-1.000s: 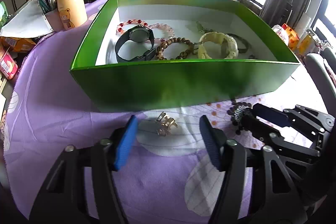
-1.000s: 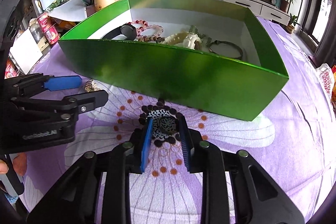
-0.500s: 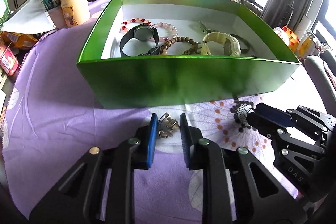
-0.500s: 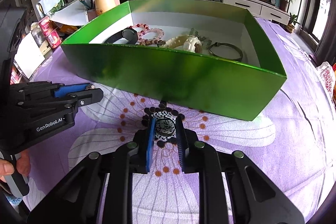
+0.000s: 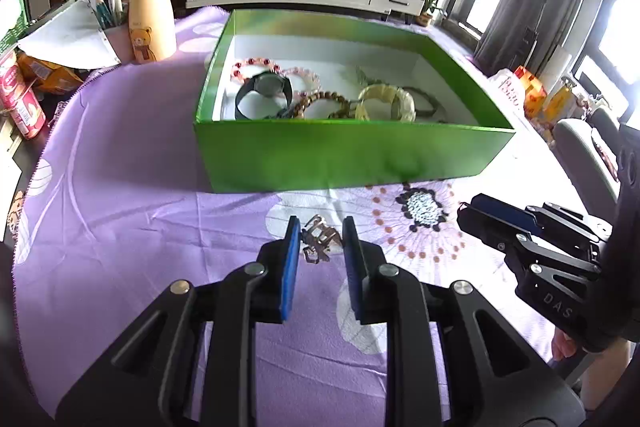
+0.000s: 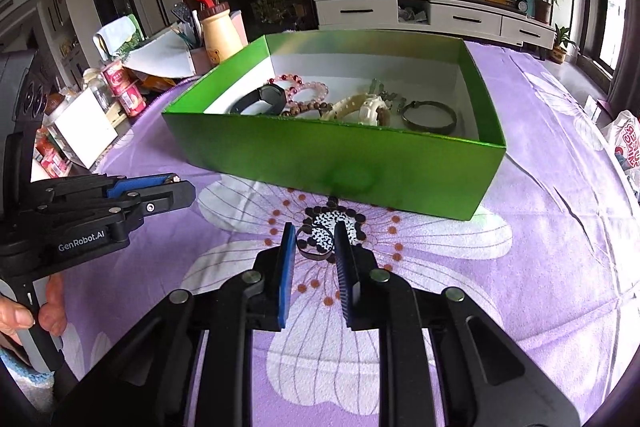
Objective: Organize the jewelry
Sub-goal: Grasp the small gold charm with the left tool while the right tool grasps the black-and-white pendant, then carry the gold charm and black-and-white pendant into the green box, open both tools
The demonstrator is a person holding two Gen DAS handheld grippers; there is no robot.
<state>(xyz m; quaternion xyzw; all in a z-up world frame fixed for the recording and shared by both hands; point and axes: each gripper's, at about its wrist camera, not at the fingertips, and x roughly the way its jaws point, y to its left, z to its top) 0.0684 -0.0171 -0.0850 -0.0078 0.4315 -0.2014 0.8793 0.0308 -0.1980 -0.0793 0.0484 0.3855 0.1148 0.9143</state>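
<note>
Jewelry in both grippers now: the left gripper has its jaws narrowed onto a small gold-toned clasp piece, the right gripper pinches a dark ring, both over the purple tablecloth just before the green box. Both pieces are tiny and caught only at the pad tips, so either could likely slip out or snag the box's near wall on the way in

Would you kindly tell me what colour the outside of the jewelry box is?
Bright green outside, white inside; the box shows best in the right wrist view.
</note>
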